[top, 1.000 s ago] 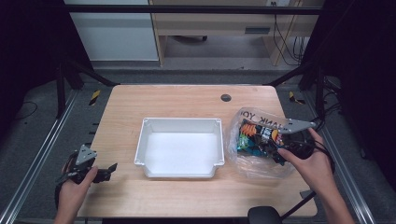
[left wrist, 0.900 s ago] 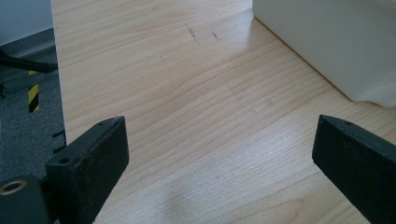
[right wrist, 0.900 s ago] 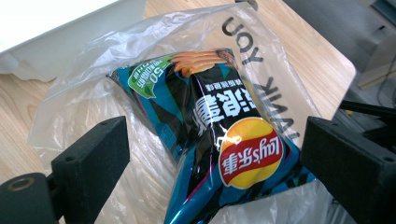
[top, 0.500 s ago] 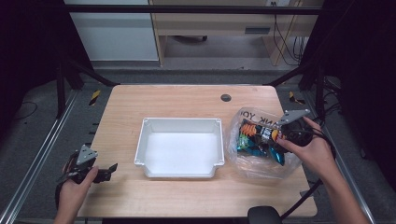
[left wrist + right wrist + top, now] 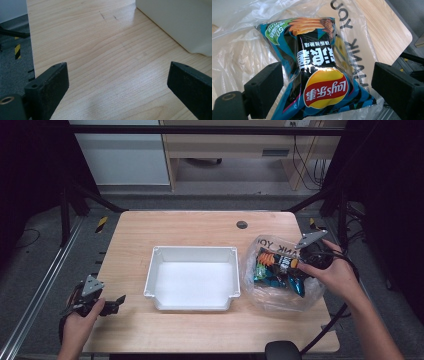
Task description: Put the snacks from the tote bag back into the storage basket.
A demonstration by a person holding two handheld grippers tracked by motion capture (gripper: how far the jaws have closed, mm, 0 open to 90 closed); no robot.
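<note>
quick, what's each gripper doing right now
left gripper: open, nothing between its jaws, over bare table.
right gripper: open, jaws just closed a little, either side of the chip bag, not pressing it.

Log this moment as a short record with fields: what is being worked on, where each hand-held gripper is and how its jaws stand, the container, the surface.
work item: chip bag, teal and black, lying inside a clear plastic bag
right hand-held gripper: jaws open on either side of the chip bag, pads not touching it
left hand-held gripper: jaws open, nothing between them, over the table's near left corner
container: white bin, nothing in it, mid-table
surface: wooden table
</note>
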